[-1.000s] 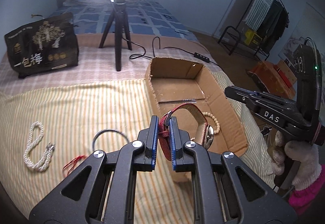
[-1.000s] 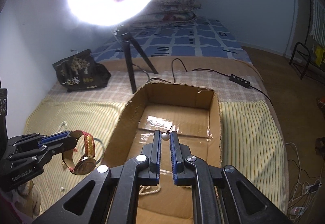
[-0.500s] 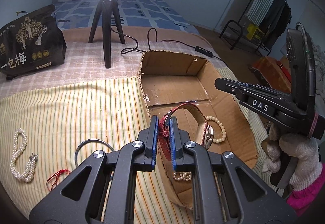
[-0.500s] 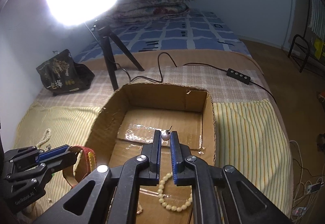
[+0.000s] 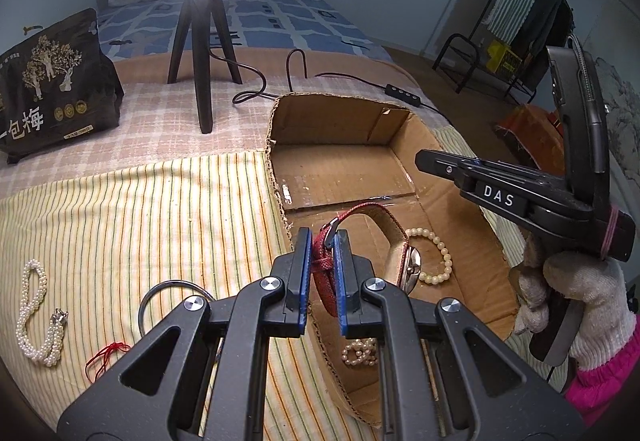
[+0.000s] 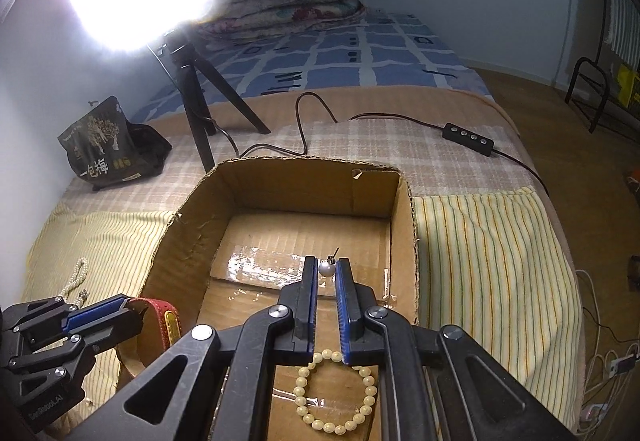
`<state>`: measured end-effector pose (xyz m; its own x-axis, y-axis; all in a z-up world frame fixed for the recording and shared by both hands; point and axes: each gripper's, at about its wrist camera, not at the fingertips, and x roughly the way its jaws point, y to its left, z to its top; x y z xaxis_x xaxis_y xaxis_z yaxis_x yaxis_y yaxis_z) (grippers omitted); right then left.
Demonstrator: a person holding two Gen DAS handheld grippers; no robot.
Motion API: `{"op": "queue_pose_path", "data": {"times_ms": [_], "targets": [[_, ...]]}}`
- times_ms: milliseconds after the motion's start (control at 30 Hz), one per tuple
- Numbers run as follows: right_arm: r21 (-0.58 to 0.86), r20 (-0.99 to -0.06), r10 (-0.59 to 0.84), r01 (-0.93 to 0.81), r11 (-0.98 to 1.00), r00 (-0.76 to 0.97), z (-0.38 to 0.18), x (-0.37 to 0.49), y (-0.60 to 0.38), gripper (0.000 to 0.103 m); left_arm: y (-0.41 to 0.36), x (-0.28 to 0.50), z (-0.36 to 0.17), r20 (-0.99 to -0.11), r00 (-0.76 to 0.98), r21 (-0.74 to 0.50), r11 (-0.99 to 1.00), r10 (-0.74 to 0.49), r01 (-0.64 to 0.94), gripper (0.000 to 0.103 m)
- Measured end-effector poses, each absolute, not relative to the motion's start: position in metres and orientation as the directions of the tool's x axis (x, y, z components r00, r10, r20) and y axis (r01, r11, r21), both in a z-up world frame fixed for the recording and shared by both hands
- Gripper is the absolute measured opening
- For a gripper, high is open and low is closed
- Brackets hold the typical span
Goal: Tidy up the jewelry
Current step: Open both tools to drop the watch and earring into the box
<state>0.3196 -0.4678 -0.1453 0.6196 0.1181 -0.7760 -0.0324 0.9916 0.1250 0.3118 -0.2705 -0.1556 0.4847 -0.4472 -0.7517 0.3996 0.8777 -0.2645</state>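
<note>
My left gripper [image 5: 323, 241] is shut on the red strap of a watch [image 5: 394, 241] and holds it over the near left wall of the open cardboard box [image 5: 332, 121]. It also shows in the right wrist view [image 6: 128, 307]. My right gripper [image 6: 327, 269] is shut on a pearl earring [image 6: 326, 268] above the box [image 6: 304, 177]; it shows at the right in the left wrist view [image 5: 424, 161]. A cream bead bracelet [image 6: 336, 389] and a small pearl piece [image 5: 360, 353] lie in the box.
On the striped cloth left of the box lie a pearl necklace [image 5: 36, 317], a metal bangle [image 5: 176, 295] and a red string [image 5: 106, 355]. A ring light tripod [image 5: 200, 53], its cable and a black bag [image 5: 56, 89] stand behind.
Both grippers have moved forward and over the box with their loads still held. The watch now hangs over the box's left wall instead of beside it.
</note>
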Motion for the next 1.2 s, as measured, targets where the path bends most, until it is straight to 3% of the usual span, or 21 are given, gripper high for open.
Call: {"op": "queue_pose_path", "data": {"times_ms": [233,367,467,567,767,833,900,1200], "targets": [[0.105,-0.771,0.096,-0.023,0.994,0.63,-0.143,0.317,-0.466,0.035,-0.273,0.308,-0.152,-0.74,0.491,-0.261,0.869,-0.459,0.42,0.015],[0.088,-0.763,0.067,0.0,0.996,0.643,-0.139,0.314,-0.466,0.07,-0.272,0.303,-0.146,-0.728,0.509,-0.248,0.869,-0.459,0.429,0.029],[0.08,-0.753,0.047,0.021,0.997,0.657,-0.135,0.311,-0.467,0.083,-0.272,0.3,-0.144,-0.727,0.517,-0.23,0.87,-0.451,0.435,0.032],[0.086,-0.75,0.041,0.036,0.996,0.66,-0.131,0.31,-0.469,0.088,-0.27,0.298,-0.142,-0.728,0.52,-0.225,0.872,-0.447,0.434,0.042],[0.046,-0.746,-0.003,0.056,0.997,0.666,-0.122,0.306,-0.464,0.101,-0.265,0.293,-0.135,-0.726,0.525,-0.223,0.874,-0.445,0.432,0.043],[0.034,-0.748,-0.018,0.064,0.997,0.664,-0.119,0.304,-0.462,0.103,-0.263,0.292,-0.133,-0.724,0.529,-0.22,0.875,-0.443,0.431,0.049],[0.021,-0.749,-0.032,0.071,0.997,0.662,-0.117,0.302,-0.461,0.103,-0.26,0.289,-0.129,-0.715,0.537,-0.221,0.874,-0.447,0.432,0.053],[-0.01,-0.743,-0.06,0.079,0.997,0.667,-0.1,0.287,-0.452,0.103,-0.246,0.275,-0.109,-0.699,0.56,-0.209,0.876,-0.444,0.434,0.054]]}}
